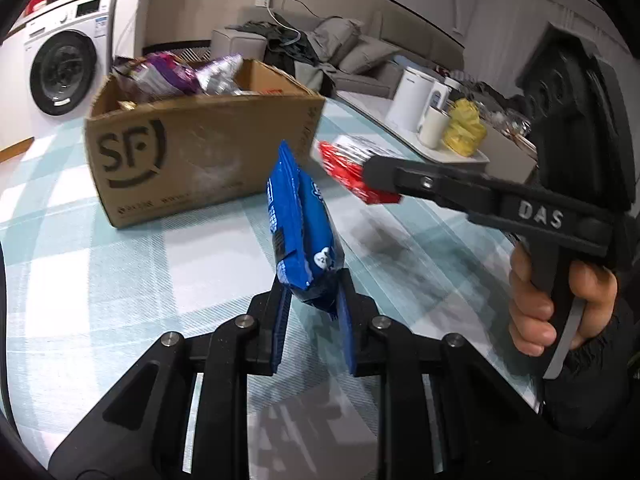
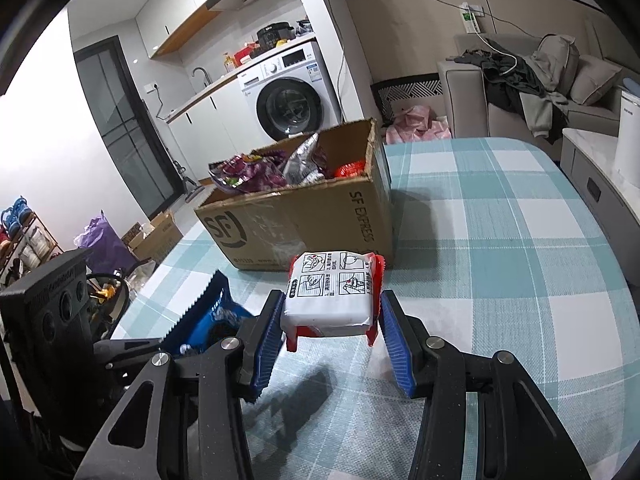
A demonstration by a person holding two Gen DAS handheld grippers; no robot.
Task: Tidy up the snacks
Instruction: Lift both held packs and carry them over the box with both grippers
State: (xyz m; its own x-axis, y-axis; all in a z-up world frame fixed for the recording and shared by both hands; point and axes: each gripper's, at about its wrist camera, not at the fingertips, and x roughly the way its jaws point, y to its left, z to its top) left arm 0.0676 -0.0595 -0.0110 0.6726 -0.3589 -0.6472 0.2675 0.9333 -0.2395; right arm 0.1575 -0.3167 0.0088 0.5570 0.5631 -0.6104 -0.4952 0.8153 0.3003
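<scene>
Blue plastic, crinkled: a blue snack packet point(image 1: 303, 232) stood upright in the left wrist view, its lower end pinched between the blue-padded fingers of the left gripper point(image 1: 313, 312), jaws closed down tight on it. The packet hung above the checked tablecloth point(image 1: 80, 280), not touching it. Beyond it sat the cardboard box point(image 1: 200, 152), marked SF, open at the top, with purple and silver bags heaped inside. To the right, the right gripper point(image 1: 370, 168), lettered DAS along its side, held a red-and-white packet point(image 1: 352, 170) in the air, near the box's right corner. The person's right hand point(image 1: 556, 304) wrapped the grip and trigger. Behind, a white kettle point(image 1: 410, 98) and a mug point(image 1: 434, 126) stood on a side counter. A washing machine point(image 1: 66, 52) stood far left.

Right wrist view: the red-and-white packet point(image 2: 334, 296) lay flat between the fingers of the right gripper point(image 2: 330, 334), printed panel up. The jaws stood fairly wide, set against the packet's red crimped ends; on the right side I could not tell whether pad and wrapper touched. The packet was clear of the tablecloth point(image 2: 500, 260), just in front of the cardboard box point(image 2: 304, 216). The blue snack packet point(image 2: 208, 312) showed low left, its serrated edge up, with the left gripper point(image 2: 132, 354) partly hidden behind it.
</scene>
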